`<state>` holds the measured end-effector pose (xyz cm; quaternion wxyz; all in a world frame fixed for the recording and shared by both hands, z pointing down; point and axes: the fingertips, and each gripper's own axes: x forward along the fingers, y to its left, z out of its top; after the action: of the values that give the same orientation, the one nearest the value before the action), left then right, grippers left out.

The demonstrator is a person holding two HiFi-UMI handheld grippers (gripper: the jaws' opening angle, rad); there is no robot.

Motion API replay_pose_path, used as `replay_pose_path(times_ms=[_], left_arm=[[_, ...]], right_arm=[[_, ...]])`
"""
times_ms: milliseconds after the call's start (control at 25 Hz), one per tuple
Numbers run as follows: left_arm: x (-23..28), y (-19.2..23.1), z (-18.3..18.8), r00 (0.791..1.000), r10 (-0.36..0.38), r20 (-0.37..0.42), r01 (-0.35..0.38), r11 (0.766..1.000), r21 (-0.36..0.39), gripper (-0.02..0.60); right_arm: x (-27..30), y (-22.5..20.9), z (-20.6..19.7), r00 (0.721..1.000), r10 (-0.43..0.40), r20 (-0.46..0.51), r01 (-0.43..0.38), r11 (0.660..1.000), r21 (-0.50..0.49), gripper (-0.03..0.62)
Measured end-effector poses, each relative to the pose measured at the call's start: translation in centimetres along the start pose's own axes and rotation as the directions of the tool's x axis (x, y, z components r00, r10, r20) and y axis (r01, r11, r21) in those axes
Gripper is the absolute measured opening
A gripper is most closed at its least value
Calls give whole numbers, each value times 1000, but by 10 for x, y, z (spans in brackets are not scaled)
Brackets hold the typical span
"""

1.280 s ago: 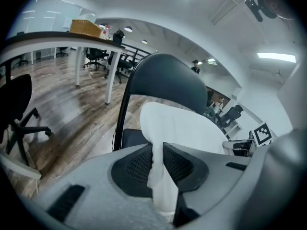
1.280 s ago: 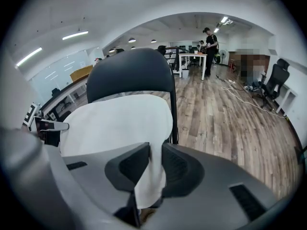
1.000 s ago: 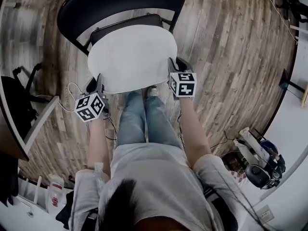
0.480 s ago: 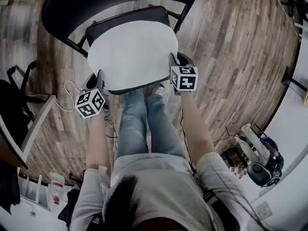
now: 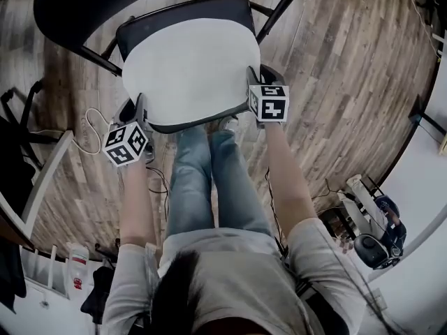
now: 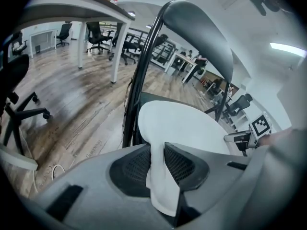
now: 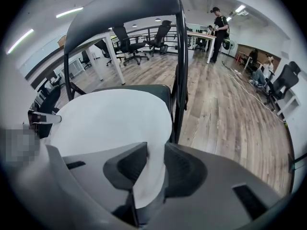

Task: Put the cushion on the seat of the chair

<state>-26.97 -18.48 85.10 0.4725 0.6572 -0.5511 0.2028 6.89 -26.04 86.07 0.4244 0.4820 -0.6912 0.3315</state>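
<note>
A round white cushion (image 5: 188, 68) lies flat over the black seat (image 5: 185, 9) of a black chair with a curved backrest (image 5: 77, 9). My left gripper (image 5: 141, 109) grips the cushion's near left edge. In the left gripper view that edge (image 6: 160, 176) is pinched between the ribbed pads (image 6: 139, 164) while the jaws are opening. My right gripper (image 5: 253, 81) holds the near right edge. In the right gripper view the cushion (image 7: 110, 121) fills the gap between the pads (image 7: 180, 169), and those jaws are opening too.
The person's legs (image 5: 202, 180) stand right in front of the chair. A white cable (image 5: 87, 128) lies on the wooden floor at the left, near a desk frame (image 5: 42, 180) and an office chair base (image 5: 14, 103). Equipment (image 5: 370, 239) sits at the lower right.
Both grippers have come down with the cushion, which now rests on the seat. The chair sits higher and larger in the head view.
</note>
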Motion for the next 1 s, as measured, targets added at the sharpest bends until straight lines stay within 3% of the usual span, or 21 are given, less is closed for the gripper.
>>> replay_pose_path(times_ms=[520, 640, 800, 880, 960, 1000], left_arm=[[8, 12, -6, 999, 41, -27, -41, 999, -31, 129], [1, 16, 0, 998, 66, 4, -66, 997, -28, 174], [-12, 9, 15, 997, 61, 53, -62, 998, 18, 176], [-17, 2, 20, 996, 52, 65, -56, 997, 53, 141], [-20, -7, 24, 996, 51, 76, -57, 995, 84, 38], [-22, -12, 27, 995, 48, 83, -56, 994, 94, 26]], right_arm=[[3, -3, -3, 1000, 22, 21, -24, 998, 56, 114], [-5, -8, 3, 999, 5, 48, -8, 998, 65, 127], [-20, -9, 17, 994, -6, 106, -2, 997, 79, 118], [-27, -4, 22, 992, 10, 128, -18, 998, 62, 35], [-34, 4, 26, 989, 31, 145, -37, 999, 39, 22], [-37, 8, 28, 987, 43, 153, -48, 998, 30, 20]])
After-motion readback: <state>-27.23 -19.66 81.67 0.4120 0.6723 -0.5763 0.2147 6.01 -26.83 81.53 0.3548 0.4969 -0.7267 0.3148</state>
